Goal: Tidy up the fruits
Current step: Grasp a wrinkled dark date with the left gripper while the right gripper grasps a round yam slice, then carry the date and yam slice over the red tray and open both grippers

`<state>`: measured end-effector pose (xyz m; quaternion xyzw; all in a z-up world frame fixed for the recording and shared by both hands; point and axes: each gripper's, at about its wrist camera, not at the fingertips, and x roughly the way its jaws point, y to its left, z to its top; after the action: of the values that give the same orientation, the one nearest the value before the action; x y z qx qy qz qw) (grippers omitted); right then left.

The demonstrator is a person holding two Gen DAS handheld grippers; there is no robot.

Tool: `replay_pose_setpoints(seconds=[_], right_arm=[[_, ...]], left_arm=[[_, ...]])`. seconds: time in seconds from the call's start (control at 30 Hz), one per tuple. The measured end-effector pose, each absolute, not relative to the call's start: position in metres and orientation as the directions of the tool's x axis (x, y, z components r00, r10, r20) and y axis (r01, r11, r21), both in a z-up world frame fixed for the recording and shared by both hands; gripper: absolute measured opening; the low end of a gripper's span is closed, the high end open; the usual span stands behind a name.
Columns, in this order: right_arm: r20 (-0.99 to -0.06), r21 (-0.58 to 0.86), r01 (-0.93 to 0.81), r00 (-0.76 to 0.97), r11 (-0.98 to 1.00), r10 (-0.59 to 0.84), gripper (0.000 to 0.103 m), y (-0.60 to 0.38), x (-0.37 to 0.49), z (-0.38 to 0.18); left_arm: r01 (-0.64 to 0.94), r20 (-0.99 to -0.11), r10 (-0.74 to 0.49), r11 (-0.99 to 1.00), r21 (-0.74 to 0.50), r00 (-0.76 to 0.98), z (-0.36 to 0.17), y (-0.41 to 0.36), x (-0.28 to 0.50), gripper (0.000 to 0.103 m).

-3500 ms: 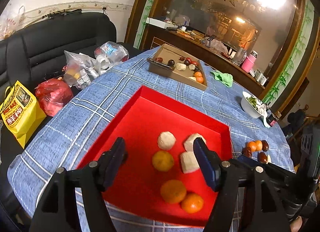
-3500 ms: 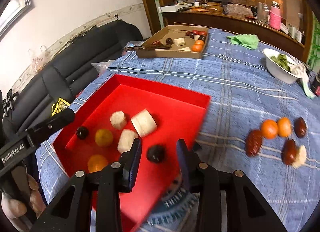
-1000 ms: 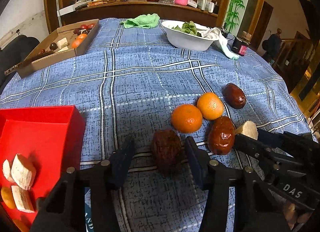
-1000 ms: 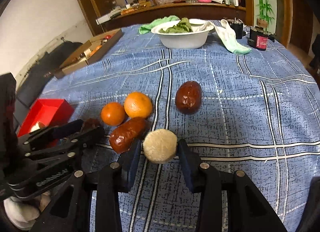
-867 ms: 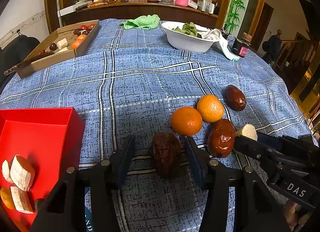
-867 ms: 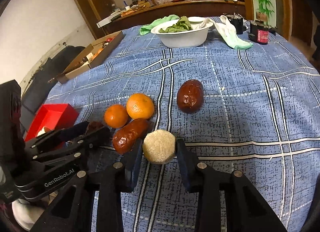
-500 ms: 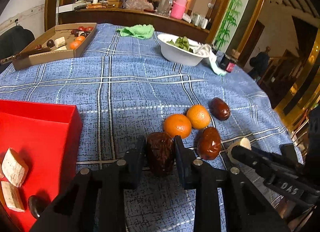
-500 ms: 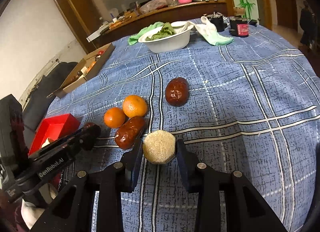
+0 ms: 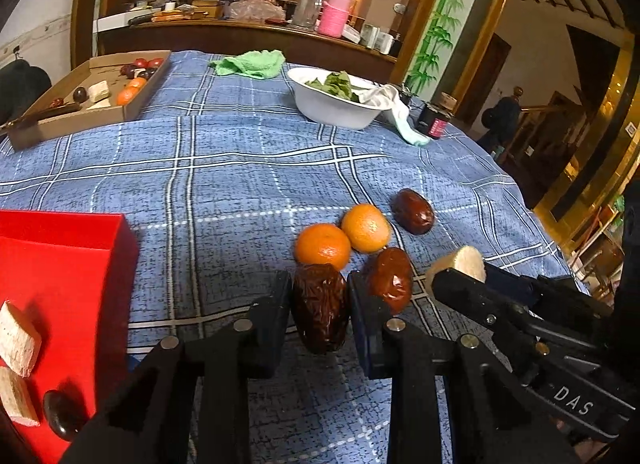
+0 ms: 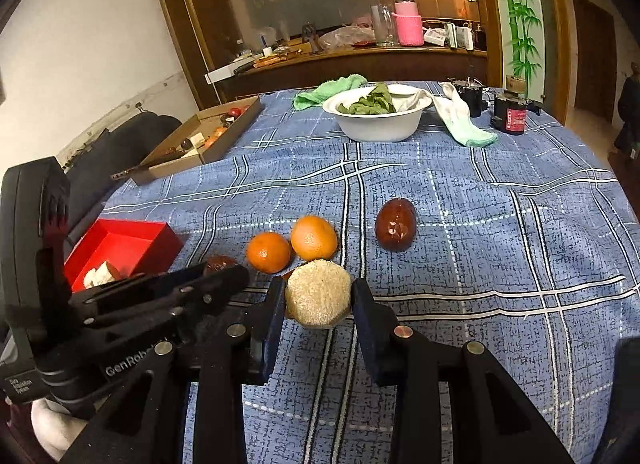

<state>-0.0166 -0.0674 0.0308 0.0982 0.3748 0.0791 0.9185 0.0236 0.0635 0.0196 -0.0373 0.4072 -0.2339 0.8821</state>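
Between the two fingers of the left hand-held gripper [image 9: 319,306] sits a wrinkled dark-brown date [image 9: 320,312], pinched on both flanks with its long axis running along the fingers, away from the camera. The right hand-held gripper [image 10: 319,300] likewise pinches a pale, rough-cut round chunk of peeled fruit [image 10: 318,293], pads pressed on its two sides.

Both loads are bound, I judge, for the red open box [image 9: 60,260], which lies to the left of both hand-held grippers on the blue plaid-clothed surface [image 9: 240,176]. The left one is the nearer; the right one must cross over the left to reach it.

Still on the cloth lie two round oranges [image 10: 292,246] touching each other, a smooth glossy date [image 10: 396,224] apart to their right, and another glossy reddish date [image 9: 391,278] just beside the left hand-held gripper's right finger.

Whether either held piece has cleared the cloth is hard to tell. Most of the box is cut off by the frame edge, so its free room cannot be read; in the right view the second glossy date is almost hidden behind the pale chunk.
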Motion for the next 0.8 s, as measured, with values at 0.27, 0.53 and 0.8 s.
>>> replay_pose_setpoints(seconds=[0.27, 0.53, 0.8], right_arm=[[-0.681, 0.197, -0.056, 0.711, 0.979, 0.177, 0.036, -0.066, -0.016, 0.029], [-0.666, 0.184, 0.002, 0.735, 0.983, 0.124, 0.036, -0.079, -0.018, 0.032], [-0.659, 0.211, 0.031, 0.743, 0.977, 0.118, 0.036, -0.086, -0.027, 0.034]], left_arm=[[0.389, -0.682, -0.473, 0.875, -0.288, 0.558, 0.025, 0.067, 0.020, 0.027], [0.386, -0.565, -0.476, 0.879, -0.279, 0.674, 0.065, 0.086, -0.008, 0.027], [0.219, -0.560, -0.316, 0.947, -0.235, 0.766, 0.085, 0.160, -0.064, 0.027]])
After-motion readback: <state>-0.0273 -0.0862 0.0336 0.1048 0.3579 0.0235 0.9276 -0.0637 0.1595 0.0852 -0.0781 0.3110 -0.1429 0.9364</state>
